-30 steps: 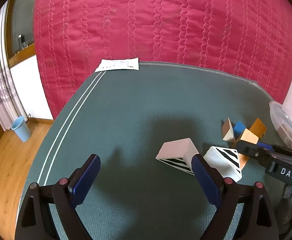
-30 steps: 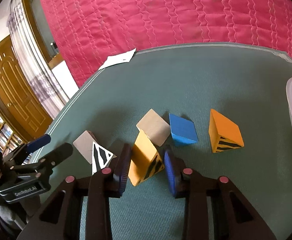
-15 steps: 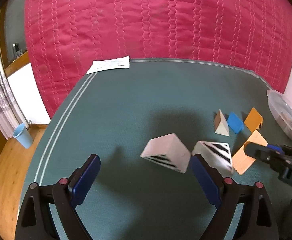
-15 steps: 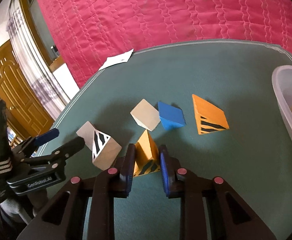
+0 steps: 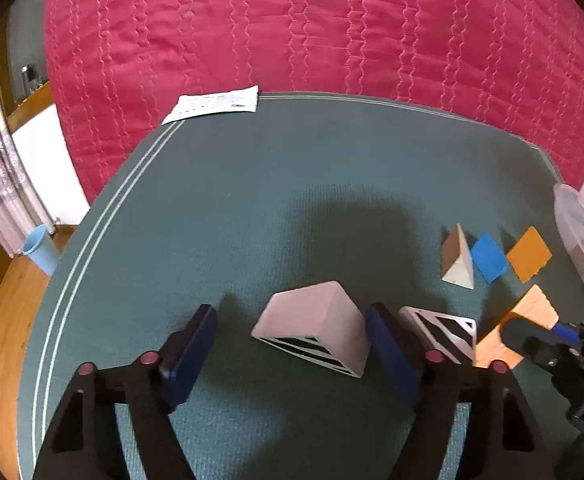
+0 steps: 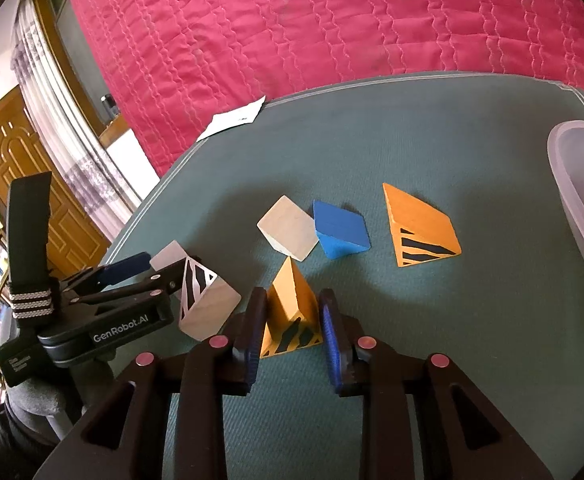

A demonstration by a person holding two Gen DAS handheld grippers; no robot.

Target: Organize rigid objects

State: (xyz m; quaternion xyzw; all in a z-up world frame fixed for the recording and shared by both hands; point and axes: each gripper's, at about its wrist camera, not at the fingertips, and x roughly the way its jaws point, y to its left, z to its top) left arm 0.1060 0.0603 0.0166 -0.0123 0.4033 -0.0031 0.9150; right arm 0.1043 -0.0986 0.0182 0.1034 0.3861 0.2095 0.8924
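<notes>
while the left gripper [image 5: 292,344] has just been closing around the white striped wedge [image 5: 315,330], its jaws are only partly drawn in: the right-hand pad sits at the wedge's sloped side and the other pad stands clear of it, so nothing is pinched yet. the wedge rests on the green mat [image 5: 252,200], and a second white striped block [image 5: 443,332] lies just behind that nearer pad. if the jaws go on shutting off-centre, the near pad could shove the wedge sideways or tip it, and the slanted faces may let it squirt out. the pad might also nudge the neighbouring block.

the right gripper [image 6: 292,320] is pinched on the small orange striped wedge [image 6: 290,312], gripping its sloping sides low down; a loose hold there could let it slide up and out when lifted. the clear tub [image 6: 571,184] waits at the mat's right edge, past the blue block [image 6: 341,228] and the larger orange wedge [image 6: 419,228], which a low carry could clip.
</notes>
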